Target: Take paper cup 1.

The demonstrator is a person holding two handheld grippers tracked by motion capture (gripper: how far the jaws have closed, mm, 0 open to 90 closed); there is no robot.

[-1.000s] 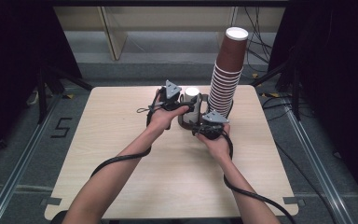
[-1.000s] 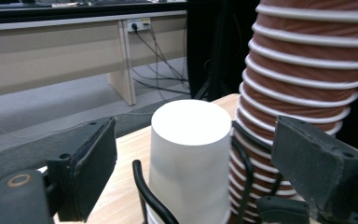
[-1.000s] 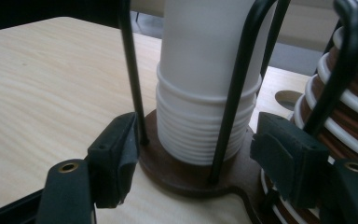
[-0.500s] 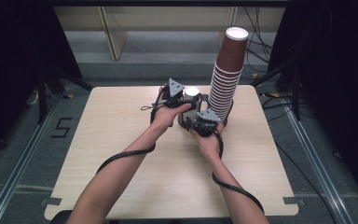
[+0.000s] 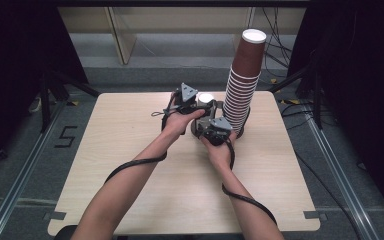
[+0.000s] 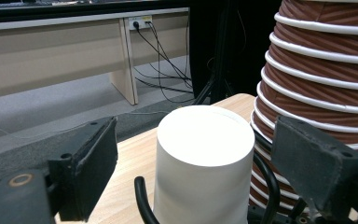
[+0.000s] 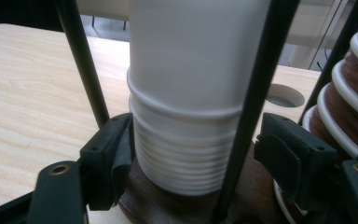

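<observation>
We are working at the white cup stack [image 5: 206, 99], standing in a black wire holder [image 7: 254, 93] on the surface [image 5: 130, 130], just beside the tall brown cup stack [image 5: 242, 85]. Our left tongs [image 6: 205, 172] are spreading wide around the top cup [image 6: 205, 154], not touching it. Our right tongs [image 7: 196, 158] are spreading either side of the lower white rims. We are judging it best to steady the lower cups while closing gently on the top one, avoiding crushing it.
</observation>
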